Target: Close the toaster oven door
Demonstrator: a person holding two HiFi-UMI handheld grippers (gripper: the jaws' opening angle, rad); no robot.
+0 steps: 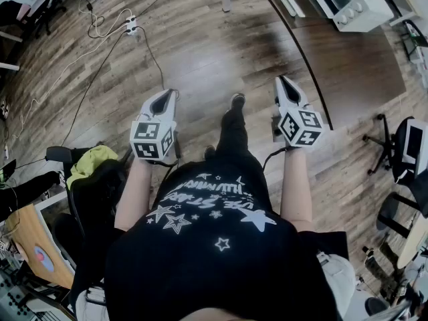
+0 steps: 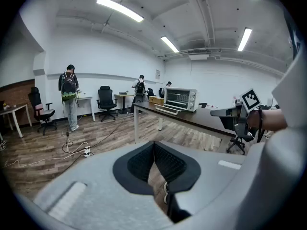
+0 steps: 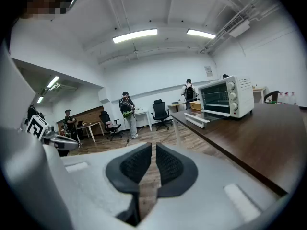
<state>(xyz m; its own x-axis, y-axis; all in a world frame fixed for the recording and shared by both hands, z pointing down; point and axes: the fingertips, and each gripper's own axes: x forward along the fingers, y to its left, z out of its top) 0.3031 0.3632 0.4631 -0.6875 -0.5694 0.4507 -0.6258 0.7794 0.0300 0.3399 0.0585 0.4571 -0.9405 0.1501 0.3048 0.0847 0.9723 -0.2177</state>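
The white toaster oven (image 1: 348,2) stands on a dark brown table (image 1: 354,79) at the top right of the head view, well ahead of both grippers. From the right gripper view the oven (image 3: 225,97) shows its glass door (image 3: 201,120) hanging down open over the table. It also appears far off in the left gripper view (image 2: 180,98). My left gripper (image 1: 162,95) (image 2: 153,145) hangs over the wood floor, shut and empty. My right gripper (image 1: 284,82) (image 3: 153,147) is held level with it near the table's edge, its jaws together but for a thin slit, holding nothing.
A power strip with cables (image 1: 130,25) lies on the floor ahead to the left. A chair with a green jacket (image 1: 93,162) is at my left; office chairs (image 1: 401,146) stand at the right. People (image 2: 69,97) stand at desks far back.
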